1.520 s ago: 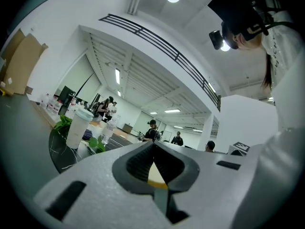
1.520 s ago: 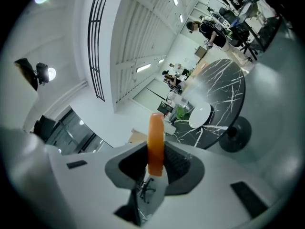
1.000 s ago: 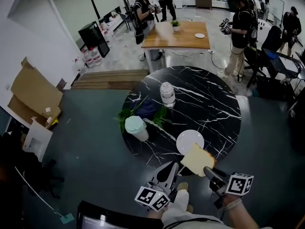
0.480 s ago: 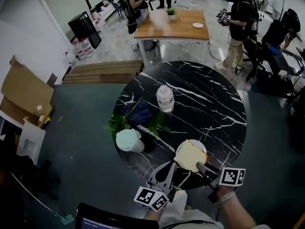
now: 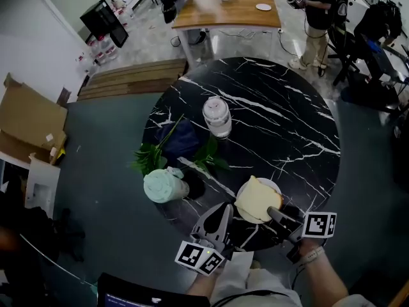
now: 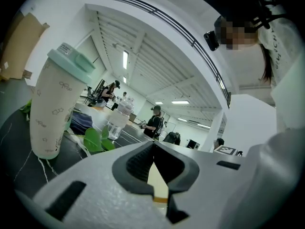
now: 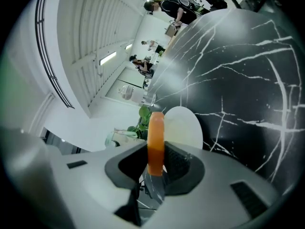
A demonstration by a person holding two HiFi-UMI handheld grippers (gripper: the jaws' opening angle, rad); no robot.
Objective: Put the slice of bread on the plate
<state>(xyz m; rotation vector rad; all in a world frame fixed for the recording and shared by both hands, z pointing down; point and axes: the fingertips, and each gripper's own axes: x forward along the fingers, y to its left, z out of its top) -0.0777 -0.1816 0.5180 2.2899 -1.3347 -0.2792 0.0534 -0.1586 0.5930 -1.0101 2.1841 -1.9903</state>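
Observation:
A slice of bread (image 5: 257,199) with a tan crust is over the white plate (image 5: 273,185) near the front of the black marble table (image 5: 281,126), hiding most of the plate. My right gripper (image 5: 275,213) is shut on the slice's near edge. In the right gripper view the orange crust (image 7: 156,137) stands edge-on between the jaws of the right gripper (image 7: 156,152), with the plate (image 7: 185,125) just beyond. Whether the slice touches the plate I cannot tell. My left gripper (image 5: 224,210) is shut and empty at the table's front edge, left of the slice. In its own view the left gripper (image 6: 153,148) has its tips together.
A mint-lidded paper cup (image 5: 163,185) (image 6: 53,109) lies on its side left of the left gripper, beside green leaves (image 5: 152,157) and a dark blue cloth (image 5: 179,139). A clear bottle (image 5: 217,116) stands mid-table. Beyond are a wooden table (image 5: 223,8), people, and cardboard (image 5: 29,117).
Both grippers have moved forward and down over the table's front edge. The slice went from in front of the plate to over it, still in the right gripper's grip.

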